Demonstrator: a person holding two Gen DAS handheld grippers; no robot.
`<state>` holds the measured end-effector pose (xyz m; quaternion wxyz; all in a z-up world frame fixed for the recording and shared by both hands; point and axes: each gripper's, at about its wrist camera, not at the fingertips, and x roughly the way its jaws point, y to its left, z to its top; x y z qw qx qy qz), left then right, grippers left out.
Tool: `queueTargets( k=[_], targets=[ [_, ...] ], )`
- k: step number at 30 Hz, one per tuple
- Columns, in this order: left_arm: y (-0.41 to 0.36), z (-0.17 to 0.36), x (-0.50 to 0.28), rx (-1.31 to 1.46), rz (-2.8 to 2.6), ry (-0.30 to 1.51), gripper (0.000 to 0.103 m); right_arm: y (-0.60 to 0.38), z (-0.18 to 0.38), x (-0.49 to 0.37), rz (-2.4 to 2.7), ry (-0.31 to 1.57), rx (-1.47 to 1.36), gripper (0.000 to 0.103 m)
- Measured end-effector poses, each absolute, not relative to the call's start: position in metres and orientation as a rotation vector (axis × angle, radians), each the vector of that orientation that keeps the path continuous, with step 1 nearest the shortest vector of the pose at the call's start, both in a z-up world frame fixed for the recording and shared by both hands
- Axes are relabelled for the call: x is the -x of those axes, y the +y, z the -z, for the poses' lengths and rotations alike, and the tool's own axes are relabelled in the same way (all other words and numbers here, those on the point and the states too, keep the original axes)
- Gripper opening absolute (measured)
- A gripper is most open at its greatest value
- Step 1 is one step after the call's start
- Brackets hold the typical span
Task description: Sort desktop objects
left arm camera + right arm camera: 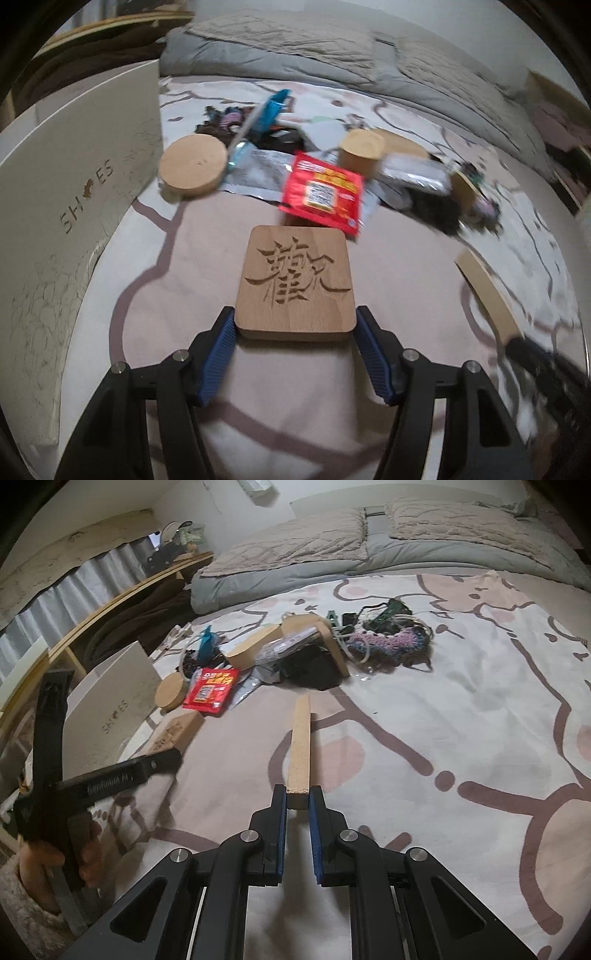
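The step in hand seems to be carrying: each gripper already has one wooden piece, and the sorting place is not yet reached.

The left gripper (295,325) grasps the square wooden coaster (295,282) by its near edge; the blue pads press on its two near corners. The coaster sits in the centre of the left wrist view, held flat with its carved character facing up, above the bed sheet (207,229). It is square, so it has no real long axis; its free edge points up the frame toward the red packet (322,192) and the round wooden lid (192,167).

The right gripper (297,801) is clenched on a thin wooden board (302,753), held edge-on. The long axis of this board runs from the gripper up the centre of the frame, toward the pile of mixed items (295,653) in the upper middle.

The white shoe box (74,229) stands at the left of the left wrist view, and it may be the place for the wooden things, though I cannot tell this surely. The next move, I judge, calls for bringing the coaster there while keeping it level, because the grip is only on one edge.
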<state>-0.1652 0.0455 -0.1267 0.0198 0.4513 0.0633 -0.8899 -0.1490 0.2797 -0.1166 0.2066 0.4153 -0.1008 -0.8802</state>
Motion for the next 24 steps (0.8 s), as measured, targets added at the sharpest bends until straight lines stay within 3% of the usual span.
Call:
queueTargets(
  k=[7,9,11,12,13,24],
  targets=[
    [0.066,0.131,0.153,-1.386,2.808,0.021,0.064,0.280,0.119,0.152,2.507,-0.267,-1.197,0.013],
    [0.067,0.132,0.153,-1.381,2.805,0.007,0.064,0.279,0.118,0.152,2.529,-0.240,-1.203,0.018],
    [0.066,0.133,0.153,-1.385,2.802,0.018,0.064,0.276,0.118,0.151,2.558,-0.194,-1.213,0.035],
    [0.066,0.132,0.153,-1.387,2.801,0.024,0.064,0.275,0.117,0.150,2.569,-0.176,-1.209,0.052],
    [0.066,0.133,0.152,-1.387,2.800,0.029,0.064,0.274,0.116,0.149,2.580,-0.161,-1.197,0.061],
    [0.065,0.136,0.153,-1.398,2.795,0.051,0.067,0.290,0.117,0.157,2.722,-0.105,-1.271,0.061]
  ],
)
